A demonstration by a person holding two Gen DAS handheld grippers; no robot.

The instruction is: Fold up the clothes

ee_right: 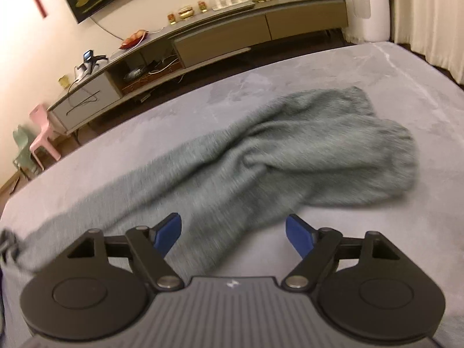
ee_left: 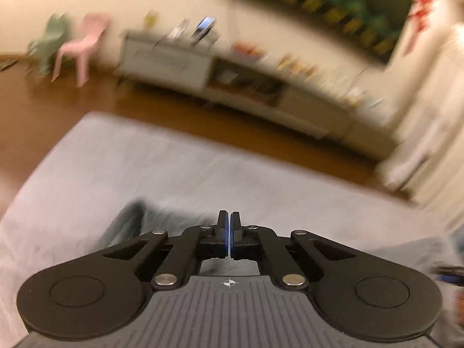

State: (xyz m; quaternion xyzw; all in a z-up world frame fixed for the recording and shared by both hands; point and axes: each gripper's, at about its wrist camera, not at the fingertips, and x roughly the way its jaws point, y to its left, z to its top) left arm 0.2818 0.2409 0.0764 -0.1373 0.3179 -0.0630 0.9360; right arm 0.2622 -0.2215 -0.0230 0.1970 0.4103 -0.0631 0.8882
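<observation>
Grey-green fuzzy knit garment, lying stretched and rumpled across the pale grey bed cover, one long part trailing toward the lower left of the right wrist view, a broader rounded bulk bunching at the far right, a deep crease running through the middle. Not lying folded or squared in any way; fitting equally a piece being pulled out flat for folding or one being dragged mid-fold, so not settling which. Left tool showing its blue pads pressed together with only a hairline between them, dark grey knit sitting just beneath and beside it; whether cloth is pinched in there, impossible to tell from that heavily blurred view. Right tool hovering over the near edge of the garment with fingers spread wide apart, holding nothing, cloth lying directly between and ahead of them. Judging the step in hand as getting a grip with the right side: aiming for an edge or hem rather than the middle of the fabric, dropping low enough to catch a single layer, closing fully before lifting. Keeping both sides pulling gently apart, so smoothing out the central crease. Watching for the loose knit stretching or sliding on the soft bed, and for the trailing end dragging toward the bed's edge. Moving slowly, given the blur on the left.
</observation>
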